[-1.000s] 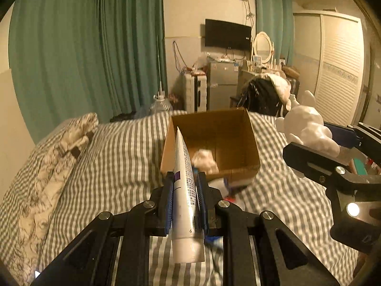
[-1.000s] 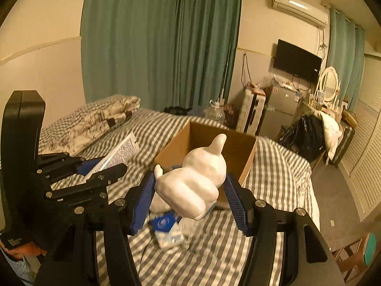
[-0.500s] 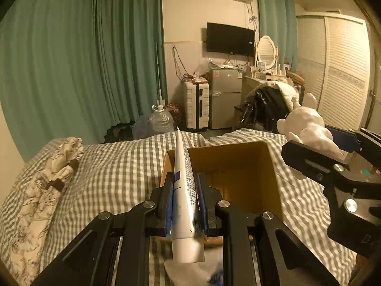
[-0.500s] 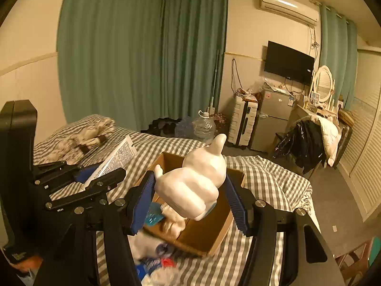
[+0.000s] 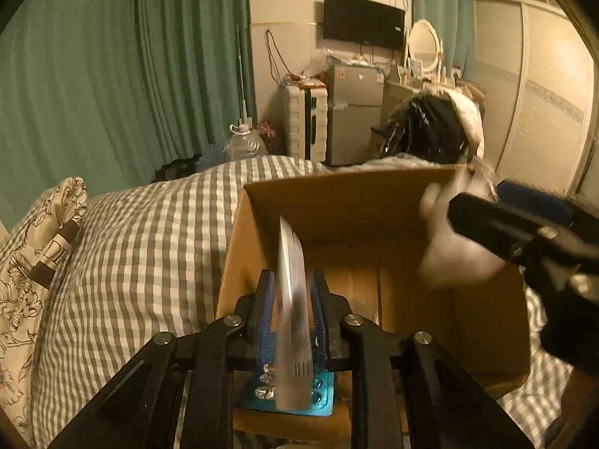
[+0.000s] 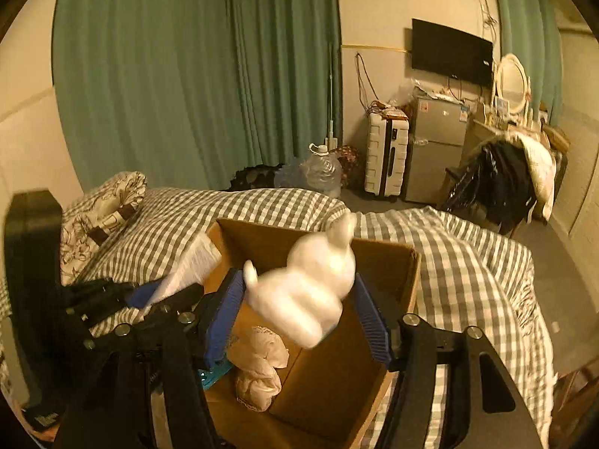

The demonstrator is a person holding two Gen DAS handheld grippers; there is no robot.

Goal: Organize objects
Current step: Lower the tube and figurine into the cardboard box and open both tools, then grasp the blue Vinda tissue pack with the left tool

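Observation:
An open cardboard box (image 5: 348, 202) (image 6: 397, 262) stands on the checked bed. My left gripper (image 5: 292, 288) is shut on a white tube (image 5: 294, 321), held upright over the box's near left part. My right gripper (image 6: 299, 299) is shut on a white rabbit figure (image 6: 310, 288), held over the box's middle; the figure shows blurred at the right of the left wrist view (image 5: 449, 247). Inside the box lie a teal blister pack (image 5: 299, 396) and a crumpled pale cloth (image 6: 258, 366).
The grey-checked bed (image 5: 149, 247) carries a patterned pillow (image 5: 33, 262) at the left. Beyond the bed are green curtains (image 6: 187, 75), a water jug (image 6: 322, 168), a white suitcase (image 6: 385, 157), a small fridge (image 6: 434, 149) and a chair with dark clothes (image 6: 498, 183).
Both grippers have moved forward and down over the box with their objects still held. The box now fills the lower views and its contents show.

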